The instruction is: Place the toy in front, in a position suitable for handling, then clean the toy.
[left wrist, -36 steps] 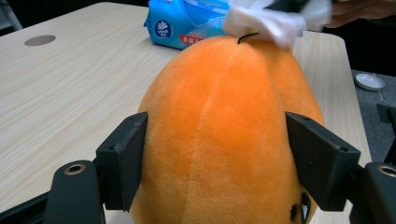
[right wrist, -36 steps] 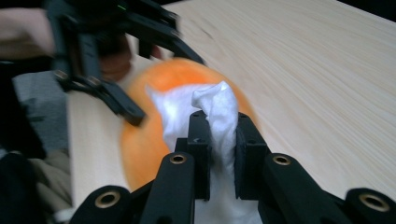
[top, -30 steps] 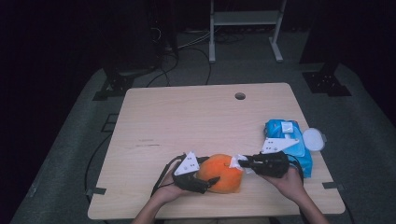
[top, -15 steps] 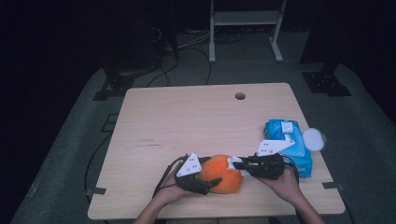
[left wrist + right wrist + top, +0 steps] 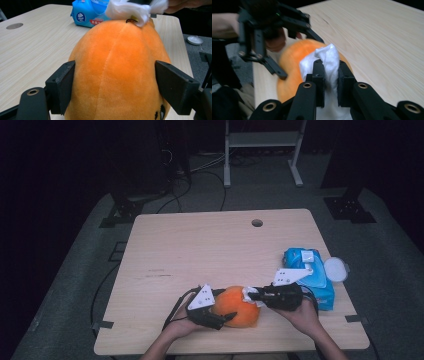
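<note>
An orange plush toy (image 5: 240, 309) lies near the table's front edge. My left gripper (image 5: 225, 317) holds it from the left, both pads pressed into its sides (image 5: 117, 70); the jaws have just been opening slightly with the plush still between them. My right gripper (image 5: 253, 295) comes in from the right, shut on a crumpled white wipe (image 5: 328, 56). The wipe (image 5: 130, 8) rests against the top of the plush (image 5: 292, 55). A hand grips each tool from below.
A blue pack of wet wipes (image 5: 307, 270) lies at the right edge of the wooden table (image 5: 200, 245), behind my right hand. A round white lid (image 5: 336, 269) sits beside it. A cable hole (image 5: 257, 223) is at the far side.
My right gripper has edged a little leftward over the plush with the wipe in it. The left gripper and the plush have stayed where they were.
</note>
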Demonstrator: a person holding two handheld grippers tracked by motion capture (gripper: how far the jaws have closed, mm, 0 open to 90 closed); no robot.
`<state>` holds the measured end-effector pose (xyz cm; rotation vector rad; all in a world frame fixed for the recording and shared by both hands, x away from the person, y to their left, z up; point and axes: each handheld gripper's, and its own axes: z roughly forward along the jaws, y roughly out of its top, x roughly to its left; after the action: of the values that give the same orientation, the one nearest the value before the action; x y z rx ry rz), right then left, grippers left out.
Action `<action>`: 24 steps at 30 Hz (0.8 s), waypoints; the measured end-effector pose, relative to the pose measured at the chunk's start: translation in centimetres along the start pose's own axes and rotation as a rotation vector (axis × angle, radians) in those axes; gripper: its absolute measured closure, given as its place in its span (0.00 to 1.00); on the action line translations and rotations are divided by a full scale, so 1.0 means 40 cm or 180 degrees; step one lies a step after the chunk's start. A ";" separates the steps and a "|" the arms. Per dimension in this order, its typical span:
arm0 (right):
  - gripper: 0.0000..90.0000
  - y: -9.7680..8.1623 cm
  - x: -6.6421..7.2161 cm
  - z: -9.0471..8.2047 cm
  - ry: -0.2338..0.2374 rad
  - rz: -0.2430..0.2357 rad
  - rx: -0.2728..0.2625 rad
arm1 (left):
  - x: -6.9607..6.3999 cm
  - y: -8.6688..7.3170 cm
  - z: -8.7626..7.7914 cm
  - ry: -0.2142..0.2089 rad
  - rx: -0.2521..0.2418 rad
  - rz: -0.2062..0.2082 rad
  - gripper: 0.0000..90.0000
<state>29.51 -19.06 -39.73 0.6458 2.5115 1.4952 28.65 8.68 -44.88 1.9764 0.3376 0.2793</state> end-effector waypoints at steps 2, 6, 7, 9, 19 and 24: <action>0.88 0.010 0.014 0.005 0.0056 -0.0038 -0.0026 | -0.001 -0.001 -0.002 0.0007 0.0010 0.0009 0.23; 0.87 0.013 0.019 0.013 0.0059 -0.0102 0.0010 | -0.002 -0.001 -0.004 -0.0002 0.0024 0.0021 0.23; 0.88 0.010 0.015 0.011 0.0052 -0.0087 0.0010 | -0.003 0.000 -0.005 -0.0004 0.0032 0.0019 0.23; 0.88 -0.001 0.001 0.005 -0.0021 -0.0045 0.0037 | -0.002 0.002 -0.003 -0.0026 0.0027 0.0017 0.23; 0.88 -0.026 -0.010 -0.007 0.0006 -0.0006 0.0034 | 0.034 0.012 0.005 -0.0219 0.0071 -0.0437 0.03; 0.87 -0.014 -0.010 0.000 -0.0023 0.0001 0.0029 | 0.020 0.021 0.015 -0.0070 0.0072 -0.0316 0.29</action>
<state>29.71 -19.46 -40.26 0.6516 2.5143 1.4798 29.70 8.11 -44.33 1.9767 0.4249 0.1908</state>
